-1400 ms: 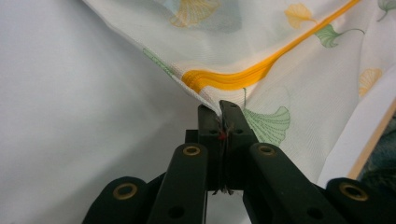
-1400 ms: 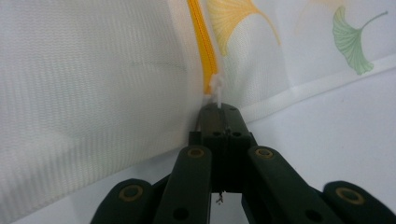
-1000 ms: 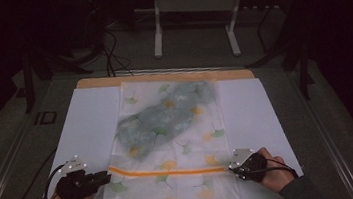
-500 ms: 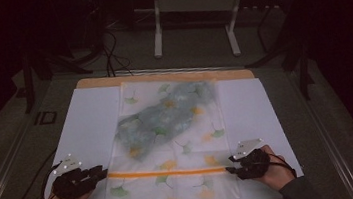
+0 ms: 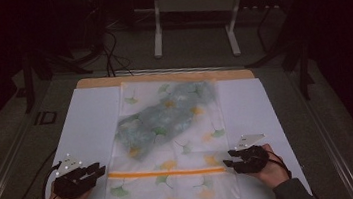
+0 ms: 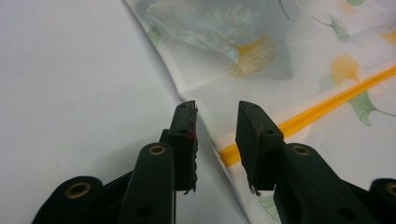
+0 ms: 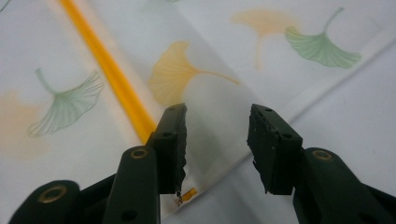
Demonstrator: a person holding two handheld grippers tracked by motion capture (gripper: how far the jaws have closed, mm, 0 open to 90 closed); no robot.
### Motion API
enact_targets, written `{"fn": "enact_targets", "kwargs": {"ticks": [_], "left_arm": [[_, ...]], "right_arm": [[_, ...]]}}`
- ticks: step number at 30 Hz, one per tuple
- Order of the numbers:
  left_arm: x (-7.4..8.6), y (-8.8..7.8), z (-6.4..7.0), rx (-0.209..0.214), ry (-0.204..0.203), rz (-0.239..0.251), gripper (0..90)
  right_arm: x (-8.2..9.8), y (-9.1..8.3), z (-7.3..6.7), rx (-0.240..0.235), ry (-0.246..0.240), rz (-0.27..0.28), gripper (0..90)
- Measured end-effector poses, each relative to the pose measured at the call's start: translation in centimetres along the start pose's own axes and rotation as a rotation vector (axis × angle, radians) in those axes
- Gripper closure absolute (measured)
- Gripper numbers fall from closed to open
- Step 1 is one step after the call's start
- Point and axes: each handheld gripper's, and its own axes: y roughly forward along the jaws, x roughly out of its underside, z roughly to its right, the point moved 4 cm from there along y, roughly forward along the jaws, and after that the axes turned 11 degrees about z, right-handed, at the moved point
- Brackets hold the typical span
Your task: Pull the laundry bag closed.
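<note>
A translucent zip bag (image 5: 168, 130) printed with ginkgo leaves lies flat on the table, holding a grey-green bundle (image 5: 161, 119). An orange zip strip (image 5: 167, 172) crosses its near end. My left gripper (image 5: 99, 169) sits at the bag's left edge by the strip's end. In the left gripper view the left gripper (image 6: 215, 116) is open, straddling the bag's edge (image 6: 205, 126) without pressing it. My right gripper (image 5: 228, 164) is at the right edge. The right gripper (image 7: 217, 119) is also open over the bag's corner beside the strip (image 7: 107, 70). Both pairs of jaws have just been opening.
The bag rests on a white sheet (image 5: 86, 120) covering a wooden tabletop (image 5: 161, 75). Beyond the table stand metal frame legs (image 5: 157, 31) and cables lie on the dark floor (image 5: 114, 56). The person's hands enter from the bottom corners.
Both pairs of jaws stand wider apart than a second ago, the right one most. The hands have hardly shifted, and the bag lies as before.
</note>
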Motion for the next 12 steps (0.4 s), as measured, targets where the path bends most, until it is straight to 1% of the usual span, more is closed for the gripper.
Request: {"fn": "enact_targets", "kwargs": {"ticks": [2, 3, 5, 6, 7, 8, 9, 10, 11, 12], "left_arm": [[0.1, 0.2, 0.0, -0.024, 0.008, 0.0, 67.6], [0.1, 0.3, 0.0, -0.032, 0.007, -0.003, 67.4], [0.3, 0.6, -0.1, -0.058, 0.02, -0.01, 67.1], [0.4, 0.7, -0.2, -0.079, 0.023, -0.016, 66.5], [0.5, 0.9, -0.2, -0.092, 0.023, -0.014, 65.6], [0.6, 1.0, -0.4, -0.116, 0.021, -0.011, 64.1], [0.6, 1.1, -0.5, -0.132, 0.021, -0.008, 62.2], [0.7, 1.3, -0.7, -0.156, 0.018, -0.006, 61.0], [0.8, 1.6, -0.9, -0.182, 0.016, -0.006, 58.3], [1.0, 1.9, -1.1, -0.208, 0.015, -0.015, 54.7]], "right_arm": [[0.2, 0.2, 0.2, 0.024, 0.027, 0.011, 56.7], [0.4, 0.3, 0.4, 0.042, 0.049, 0.019, 56.6], [0.7, 0.4, 0.6, 0.079, 0.075, 0.034, 56.2], [0.9, 0.5, 0.8, 0.096, 0.094, 0.048, 56.2], [1.2, 0.5, 0.9, 0.109, 0.126, 0.074, 56.2], [1.4, 0.4, 1.0, 0.12, 0.146, 0.093, 55.8], [1.7, 0.4, 1.2, 0.136, 0.179, 0.12, 55.5], [1.9, 0.4, 1.4, 0.15, 0.193, 0.134, 55.1], [2.1, 0.4, 1.6, 0.171, 0.21, 0.139, 54.4], [2.3, 0.5, 1.7, 0.182, 0.214, 0.128, 53.8]]}}
